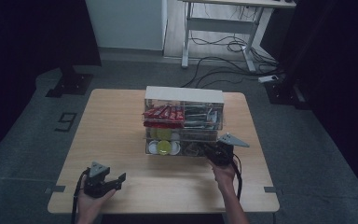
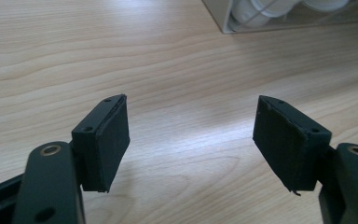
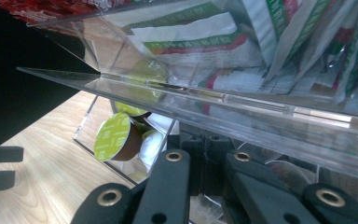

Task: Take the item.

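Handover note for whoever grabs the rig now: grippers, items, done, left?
Left gripper: open, empty, resting at the near left of the table.
Right gripper: reached into the bottom right compartment of the clear acrylic organizer; jaw tips hidden, grip unclear.
Green-lidded coffee capsules sit in the lower left compartment, sachets above.
Done: nothing visibly out.
Left: probably confirm the grasp, then withdraw.

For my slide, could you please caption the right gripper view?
Right gripper reaching into the clear organizer's bottom tier, beside a green-lidded capsule, sachets above.
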`<state>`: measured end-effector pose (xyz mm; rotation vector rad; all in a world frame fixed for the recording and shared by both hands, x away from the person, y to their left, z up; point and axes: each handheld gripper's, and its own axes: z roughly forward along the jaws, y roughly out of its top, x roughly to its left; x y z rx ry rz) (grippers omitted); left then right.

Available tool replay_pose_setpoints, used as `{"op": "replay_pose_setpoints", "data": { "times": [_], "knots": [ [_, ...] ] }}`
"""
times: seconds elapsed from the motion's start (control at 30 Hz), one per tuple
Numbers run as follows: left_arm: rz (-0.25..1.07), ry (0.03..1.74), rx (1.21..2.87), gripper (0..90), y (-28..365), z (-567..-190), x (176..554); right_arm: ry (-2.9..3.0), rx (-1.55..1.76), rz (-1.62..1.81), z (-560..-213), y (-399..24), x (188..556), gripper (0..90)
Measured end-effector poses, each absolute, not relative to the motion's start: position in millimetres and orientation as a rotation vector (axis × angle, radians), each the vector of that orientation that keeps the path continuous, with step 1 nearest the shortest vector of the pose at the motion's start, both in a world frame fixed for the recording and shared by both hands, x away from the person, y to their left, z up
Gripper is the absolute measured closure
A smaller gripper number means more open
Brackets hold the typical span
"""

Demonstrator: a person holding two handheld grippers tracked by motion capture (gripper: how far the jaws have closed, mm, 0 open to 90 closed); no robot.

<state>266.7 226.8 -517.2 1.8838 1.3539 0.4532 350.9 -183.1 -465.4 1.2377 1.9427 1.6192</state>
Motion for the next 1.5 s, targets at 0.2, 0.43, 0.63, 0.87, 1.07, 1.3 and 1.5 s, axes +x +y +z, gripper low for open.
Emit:
{"op": "replay_pose_setpoints", "data": {
  "times": [0.2, 0.43, 0.63, 0.87, 1.07, 1.3, 1.5],
  "knots": [
    [0.457, 1.316, 1.901, 27.3, 215.0, -509.7, 262.3, 1.943, 1.238, 1.630, -466.0, -185.7, 353.5, 89.3],
    [0.440, 1.320, 1.884, 27.3, 200.3, -504.1, 267.6, 1.944, 1.236, 1.639, -467.1, -187.6, 356.9, 89.3],
    [0.456, 1.291, 1.847, 27.3, 180.6, -491.5, 273.2, 1.951, 1.260, 1.664, -471.0, -187.2, 359.5, 89.3],
    [0.475, 1.286, 1.805, 27.3, 161.3, -473.9, 281.8, 1.942, 1.254, 1.679, -466.9, -188.8, 357.0, 89.3],
    [0.503, 1.249, 1.801, 27.4, 145.6, -460.8, 286.4, 1.918, 1.248, 1.718, -461.1, -193.2, 355.0, 89.3],
    [0.515, 1.237, 1.835, 27.5, 137.4, -463.4, 292.4, 1.908, 1.251, 1.721, -459.6, -193.6, 354.0, 89.3],
    [0.559, 1.240, 1.830, 28.0, 130.8, -461.3, 299.1, 1.905, 1.249, 1.727, -458.4, -194.8, 353.0, 89.3]
  ]
}}
